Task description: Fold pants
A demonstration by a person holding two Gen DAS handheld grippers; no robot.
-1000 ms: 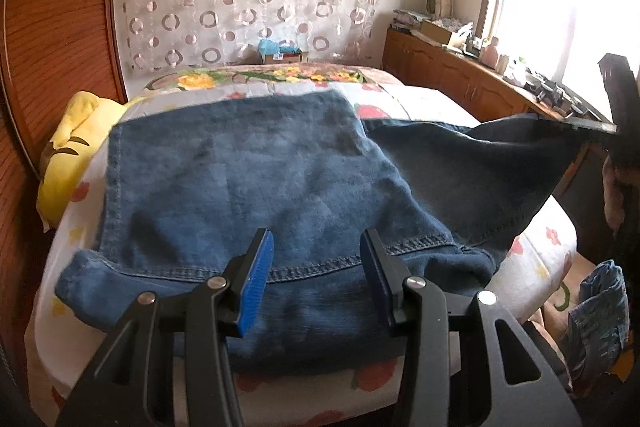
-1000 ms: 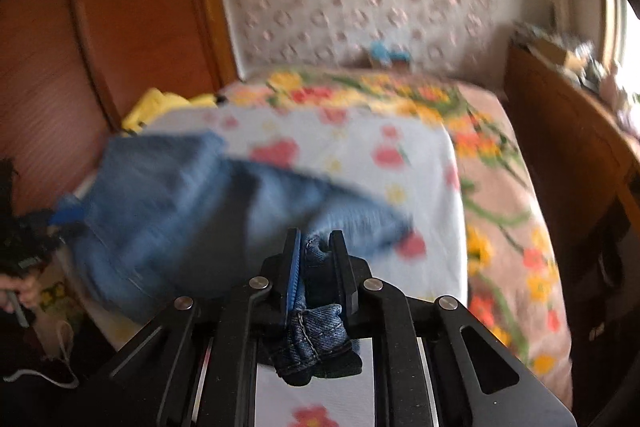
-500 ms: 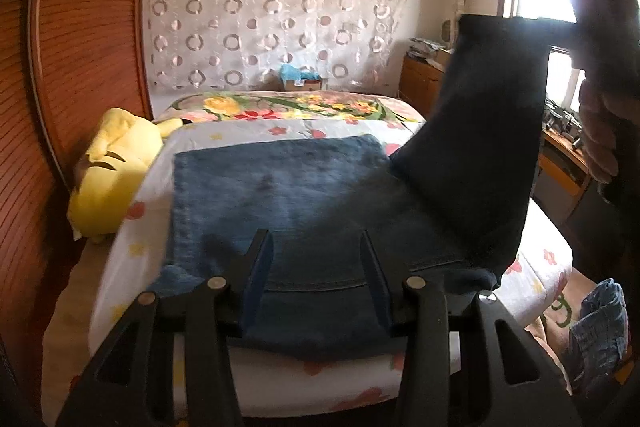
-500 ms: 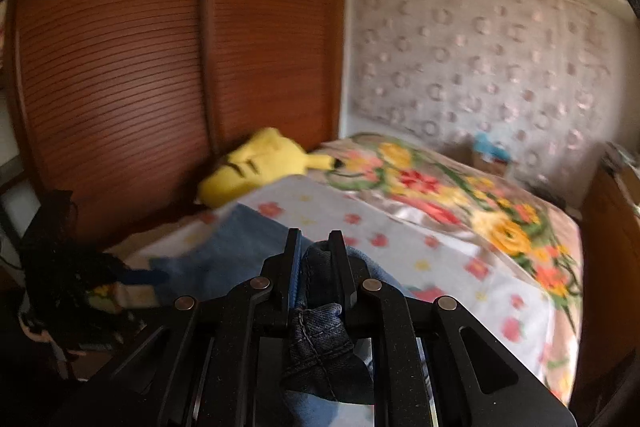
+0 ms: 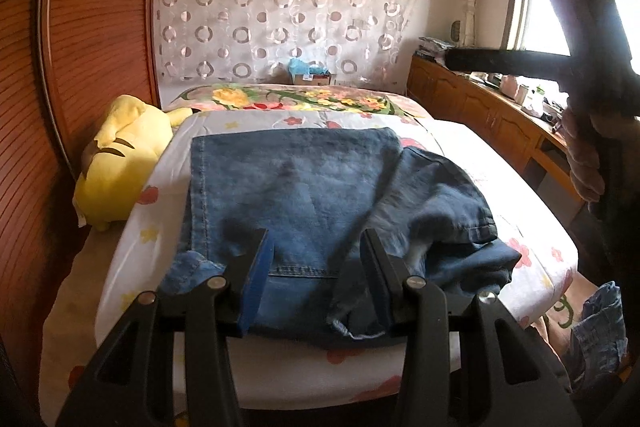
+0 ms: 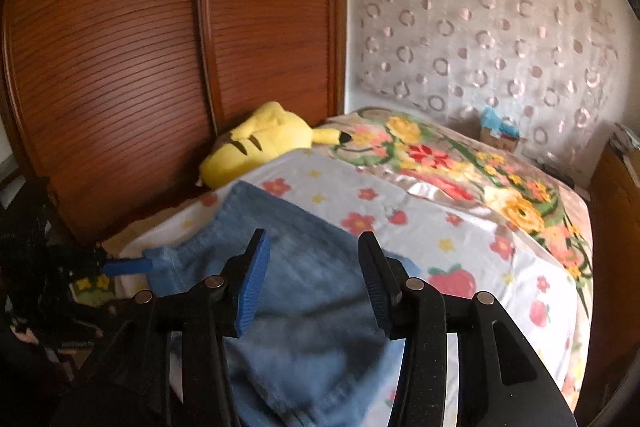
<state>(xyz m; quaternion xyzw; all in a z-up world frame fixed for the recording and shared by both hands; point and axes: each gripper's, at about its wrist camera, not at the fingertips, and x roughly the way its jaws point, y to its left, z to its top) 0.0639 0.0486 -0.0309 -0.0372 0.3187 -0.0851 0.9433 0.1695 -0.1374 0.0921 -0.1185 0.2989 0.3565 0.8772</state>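
Note:
Blue denim pants [image 5: 300, 187] lie flat on the bed, one leg [image 5: 440, 203] folded loosely over the right side in a rumpled heap. My left gripper [image 5: 316, 239] hovers open over the near hem with nothing pinched between its blue pads. In the right wrist view my right gripper [image 6: 313, 239] hangs above the pants [image 6: 312, 327]; its jaws are opening and nothing is between them. The right gripper [image 5: 580, 27] also shows as a dark shape high at the right of the left wrist view. The left gripper's blue pad [image 6: 128, 265] sits by the pants' corner.
The flowered bed sheet [image 5: 500, 179] ends close in front. A yellow plush toy [image 5: 120, 167] lies at the bed's left edge against a wooden wardrobe [image 5: 80, 27]. A low wooden cabinet [image 5: 480, 107] runs along the right under the window. A person's hand [image 5: 584, 163] holds the right gripper.
The right gripper swung the pant leg up and over toward the left, then opened and let it go; the leg now rests on the pants. The left gripper drew back slightly.

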